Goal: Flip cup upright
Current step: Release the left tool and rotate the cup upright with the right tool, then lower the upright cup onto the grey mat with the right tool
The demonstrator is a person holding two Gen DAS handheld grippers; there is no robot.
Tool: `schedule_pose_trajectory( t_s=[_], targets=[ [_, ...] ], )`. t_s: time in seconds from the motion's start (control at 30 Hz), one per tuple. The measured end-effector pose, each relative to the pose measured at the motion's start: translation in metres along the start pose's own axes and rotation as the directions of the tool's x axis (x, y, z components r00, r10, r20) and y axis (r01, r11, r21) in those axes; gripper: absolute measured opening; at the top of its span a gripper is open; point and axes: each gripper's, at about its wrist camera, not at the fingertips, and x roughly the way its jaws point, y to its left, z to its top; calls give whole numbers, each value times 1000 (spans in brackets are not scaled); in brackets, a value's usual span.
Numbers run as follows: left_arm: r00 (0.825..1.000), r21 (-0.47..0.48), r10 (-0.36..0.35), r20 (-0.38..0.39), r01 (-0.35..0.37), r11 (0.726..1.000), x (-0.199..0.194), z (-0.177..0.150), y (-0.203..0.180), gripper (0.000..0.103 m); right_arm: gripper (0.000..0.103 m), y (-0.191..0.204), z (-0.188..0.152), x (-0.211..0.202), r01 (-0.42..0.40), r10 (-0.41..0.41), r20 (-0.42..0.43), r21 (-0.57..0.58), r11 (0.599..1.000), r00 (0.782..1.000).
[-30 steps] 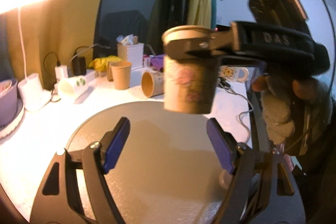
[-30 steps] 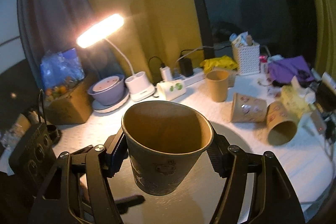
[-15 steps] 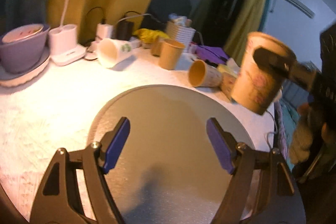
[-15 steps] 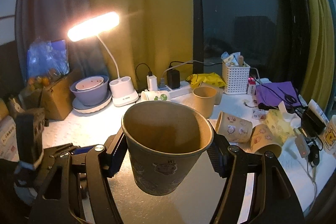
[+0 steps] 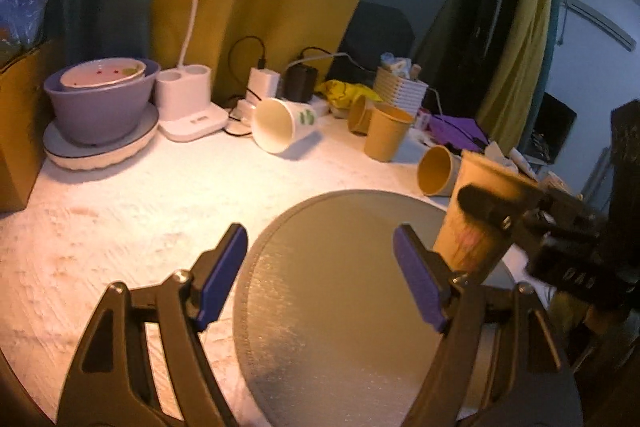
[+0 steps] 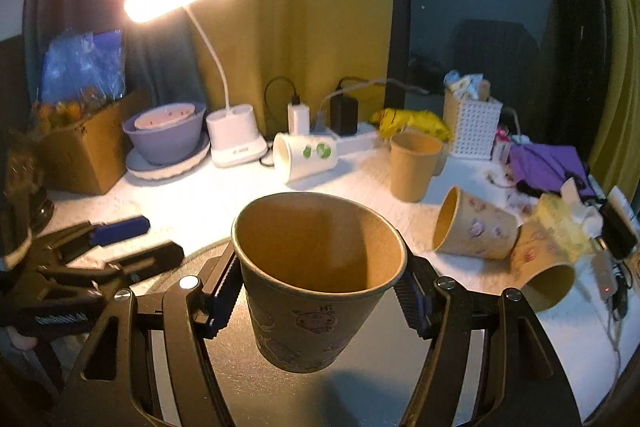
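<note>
Six paper cups, two grippers, two bowls, two plugs, and one each of the rest.
In the right wrist view five cups show: one printed cup (image 6: 320, 279) at centre clamped in the right gripper (image 6: 320, 287), one plain brown cup (image 6: 414, 167) upright, and three on their sides, namely a white cup (image 6: 304, 157) and two printed cups (image 6: 476, 231) (image 6: 544, 275) at right; the left wrist view adds a sixth, a tipped brown cup (image 5: 357, 115), beyond the spread left gripper (image 5: 320, 267). Two nested bowls (image 6: 164, 139) sit on one plate (image 6: 168, 169) at left, beside one lamp (image 6: 236, 143), one white plug (image 6: 298, 117), one black plug (image 6: 344, 115), one basket (image 6: 472, 127), one cardboard box (image 6: 80, 155) and one grey disc (image 5: 340, 287).
</note>
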Motion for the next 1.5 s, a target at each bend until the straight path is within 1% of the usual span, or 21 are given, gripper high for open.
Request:
schedule_pose_trajectory(
  t_s=[0.17,0.33,0.43,0.5,0.6,0.83,1.23,1.4,1.5],
  targets=[
    [1000,-11,16,3,-16,1000,0,0,5,77,70,5,-7,14,-13,12,-40,-3,1000,999],
    [1000,-15,23,-1,-23,1000,0,0,6,77,70,8,-13,24,-26,26,-98,-7,1000,995],
    [1000,-14,26,-4,-26,1000,1,0,5,77,70,9,-15,28,-20,18,-118,-17,1000,993],
    [1000,-14,27,-6,-27,1000,2,-1,5,77,70,9,-16,29,-13,11,-119,-21,1000,993],
    [1000,-16,27,-16,-28,999,4,-1,6,77,70,12,-17,28,15,-21,-112,-52,999,993],
    [1000,-17,20,-21,-21,1000,5,-1,6,77,70,14,-20,24,28,-36,-110,-77,997,993],
    [1000,-2,5,-14,-5,1000,3,-2,3,77,70,12,-32,13,46,-55,-133,-71,996,990],
    [1000,21,-1,-28,2,1000,5,-4,-2,77,70,10,-35,8,53,-61,-136,-63,997,989],
    [999,43,-3,-37,5,999,7,-6,-6,77,73,8,-39,7,51,-58,-147,-50,997,987]
  ],
)
